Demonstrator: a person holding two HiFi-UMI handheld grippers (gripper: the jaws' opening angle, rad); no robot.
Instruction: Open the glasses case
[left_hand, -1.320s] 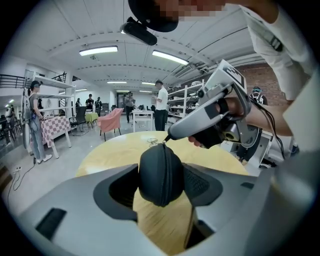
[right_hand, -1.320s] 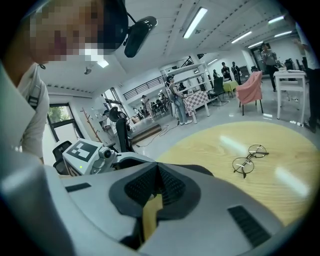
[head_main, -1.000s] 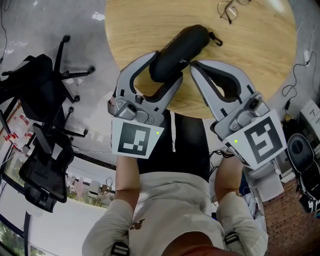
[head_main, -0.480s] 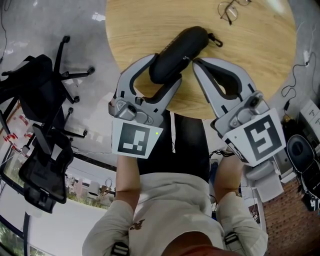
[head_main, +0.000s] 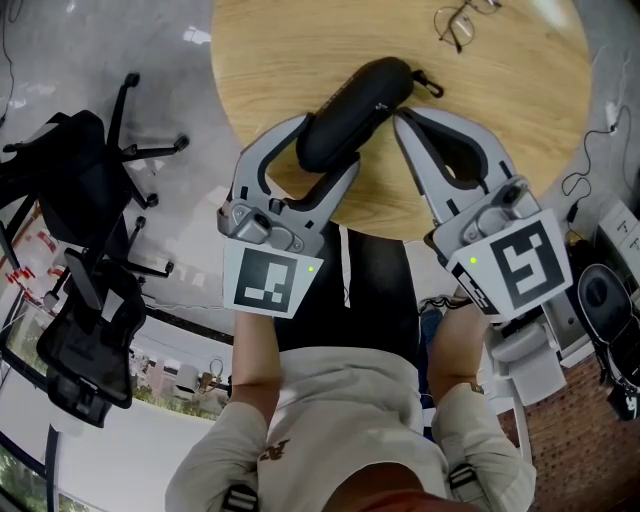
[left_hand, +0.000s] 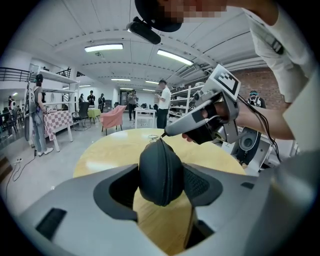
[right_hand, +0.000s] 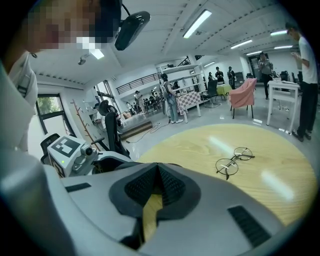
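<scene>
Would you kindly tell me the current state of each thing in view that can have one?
glasses case: closed, gripped at its near end.
left gripper: jaws shut on the glasses case.
right gripper: jaws together, tips at the case's side.
glasses: lying loose on the round table, outside the case.

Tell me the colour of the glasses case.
The glasses case is black, clearest in the head view.

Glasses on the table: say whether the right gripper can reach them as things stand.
Probably yes. The glasses lie in the open on the table, beyond the right gripper, only bare tabletop between; the glasses case sits off to its left. The gripper's shut jaws must open first.
</scene>
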